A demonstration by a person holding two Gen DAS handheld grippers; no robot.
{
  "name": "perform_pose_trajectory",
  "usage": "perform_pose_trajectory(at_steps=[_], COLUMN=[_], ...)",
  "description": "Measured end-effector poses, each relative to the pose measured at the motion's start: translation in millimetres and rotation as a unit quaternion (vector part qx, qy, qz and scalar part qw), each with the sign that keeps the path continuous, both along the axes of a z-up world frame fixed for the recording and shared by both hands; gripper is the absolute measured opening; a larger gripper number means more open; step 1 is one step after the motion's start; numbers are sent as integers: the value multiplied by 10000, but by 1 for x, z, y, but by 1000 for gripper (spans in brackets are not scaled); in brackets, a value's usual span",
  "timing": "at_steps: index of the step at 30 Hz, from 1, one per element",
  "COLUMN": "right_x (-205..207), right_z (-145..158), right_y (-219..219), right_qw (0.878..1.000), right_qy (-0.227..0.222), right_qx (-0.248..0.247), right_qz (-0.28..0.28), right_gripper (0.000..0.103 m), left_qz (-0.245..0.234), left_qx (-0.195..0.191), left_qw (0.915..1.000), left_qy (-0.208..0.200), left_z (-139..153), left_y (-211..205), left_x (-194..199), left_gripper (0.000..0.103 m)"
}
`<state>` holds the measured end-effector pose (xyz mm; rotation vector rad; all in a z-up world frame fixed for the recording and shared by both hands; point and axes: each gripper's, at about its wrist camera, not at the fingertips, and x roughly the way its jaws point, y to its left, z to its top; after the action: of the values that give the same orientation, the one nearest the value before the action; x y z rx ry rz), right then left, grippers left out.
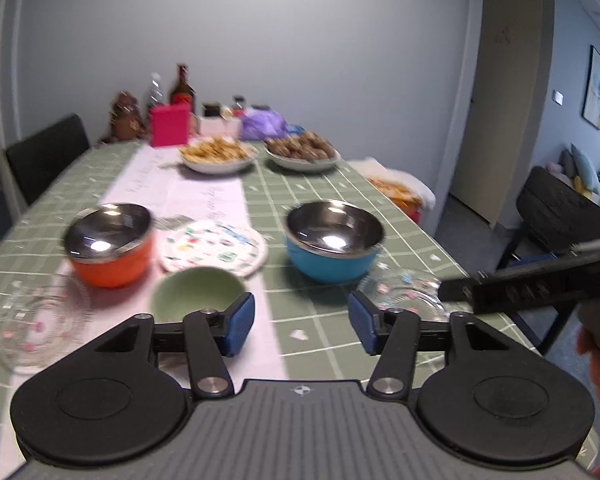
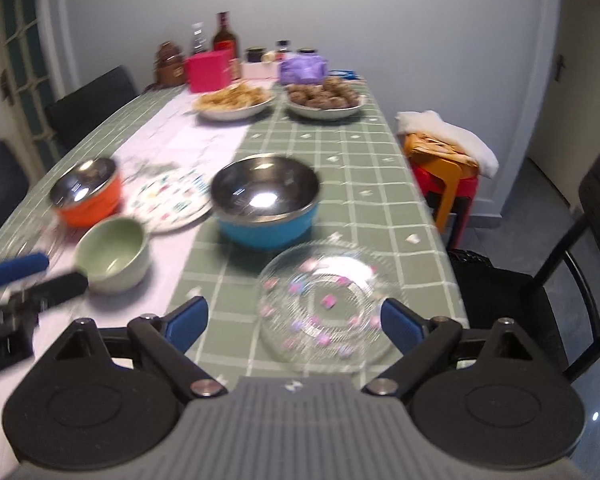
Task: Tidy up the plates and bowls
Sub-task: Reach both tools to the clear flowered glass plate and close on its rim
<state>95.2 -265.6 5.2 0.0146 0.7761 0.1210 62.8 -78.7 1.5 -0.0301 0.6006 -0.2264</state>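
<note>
While both views are smeared by motion blur, the layout on the counter reads clearly enough. Left tool: blue pads spread apart, gripping nothing, held above the near edge over the pale runner that runs down the counter's length. Right tool: pads spread wide on either side of a clear glass plate with pink flecks, apparently without touching it; that plate lies close to the near right corner, with little cloth left between its rim and the right edge.

A second clear glass plate lies near the left edge. Just beyond the left tool sits a small green bowl; behind it a patterned paper plate lies on the runner, flanked by an orange bowl toward the left edge and a blue bowl toward the right, both with steel linings. The blue bowl stands just behind the right-hand glass plate.

Open green cloth stretches between this group and two white dishes of food near the far end, where bottles, jars and a pink box crowd the far edge. Off the right edge stand a dark chair and a stacked red and orange stool.
</note>
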Motion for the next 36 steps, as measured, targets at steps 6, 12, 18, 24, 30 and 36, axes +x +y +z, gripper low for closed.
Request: perform_pose_trajectory(at_steps=[6, 12, 18, 24, 30, 36], right_x=[41, 63, 73, 79, 79, 81], right_z=[-26, -50, -60, -68, -77, -87], right_y=[-24, -56, -57, -62, -61, -63], right_qw=[9983, 9903, 9903, 9884, 9878, 9847], right_qy=[359, 896, 931, 1008, 1103, 1286], right_qx=[-106, 481, 560, 732, 723, 777], right_qz=[-441, -942, -864, -864, -823, -885], right_gripper=[78, 73, 66, 63, 60, 51], left_qz=[-212, -66, -75, 54, 114, 109], left_qx=[-548, -482, -535, -609, -644, -702], left_qw=[9965, 9936, 9915, 9900, 9882, 9881], left_qy=[590, 1019, 1184, 1270, 1386, 1364], left_z=[-25, -52, -62, -72, -85, -91], left_y=[-14, -27, -33, -37, -42, -47], left_x=[38, 66, 80, 94, 102, 107], left_gripper=[58, 58, 58, 58, 58, 58])
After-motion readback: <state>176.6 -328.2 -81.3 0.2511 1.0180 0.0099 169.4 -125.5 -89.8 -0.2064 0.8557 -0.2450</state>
